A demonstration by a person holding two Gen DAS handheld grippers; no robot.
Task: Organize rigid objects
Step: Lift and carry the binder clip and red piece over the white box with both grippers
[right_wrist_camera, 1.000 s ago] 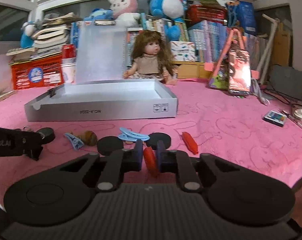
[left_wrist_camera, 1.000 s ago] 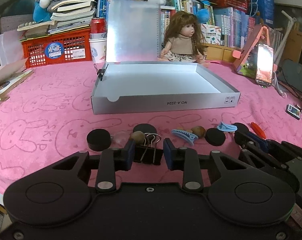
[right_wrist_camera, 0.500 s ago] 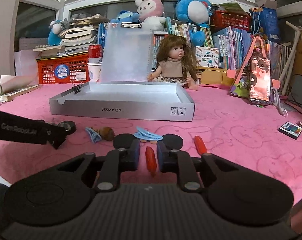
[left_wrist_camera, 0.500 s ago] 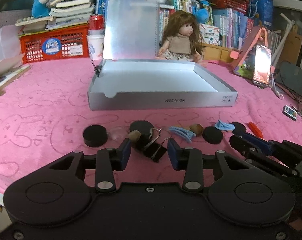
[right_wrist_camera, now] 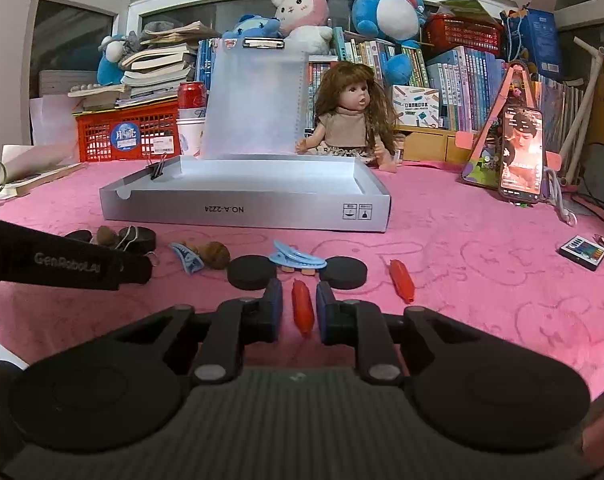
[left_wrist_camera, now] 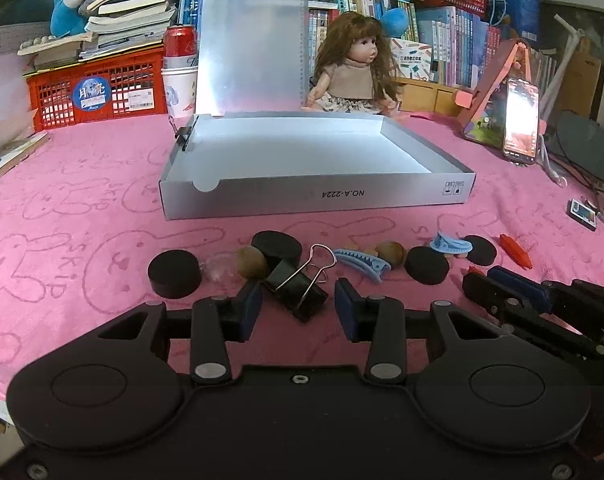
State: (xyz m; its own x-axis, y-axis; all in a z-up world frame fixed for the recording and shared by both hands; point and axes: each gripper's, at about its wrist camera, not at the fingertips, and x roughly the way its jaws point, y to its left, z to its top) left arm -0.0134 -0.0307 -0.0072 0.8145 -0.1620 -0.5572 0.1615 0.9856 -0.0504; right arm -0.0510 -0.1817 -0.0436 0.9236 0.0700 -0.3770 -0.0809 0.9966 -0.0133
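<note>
Two hand-held grippers hover over small items on a pink cloth (left_wrist_camera: 81, 184) before an open grey box (left_wrist_camera: 314, 196).

The left gripper (left_wrist_camera: 297, 308), jaws spread, straddles a black binder clip (left_wrist_camera: 297, 288) lying loose. The right gripper (right_wrist_camera: 299, 310), jaws just closing, flanks a red peg (right_wrist_camera: 302, 310) without clearly pinching it.

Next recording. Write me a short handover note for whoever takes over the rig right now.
Left gripper: open, jaws just opened; black binder clip lies between them, ungripped.
Right gripper: jaws just closing around a red piece, pads not yet pressing.
Silver box: nothing visibly placed inside.
Left to do: black discs, blue clips, brown nuts, second red piece, all on the pink cloth before it.
</note>
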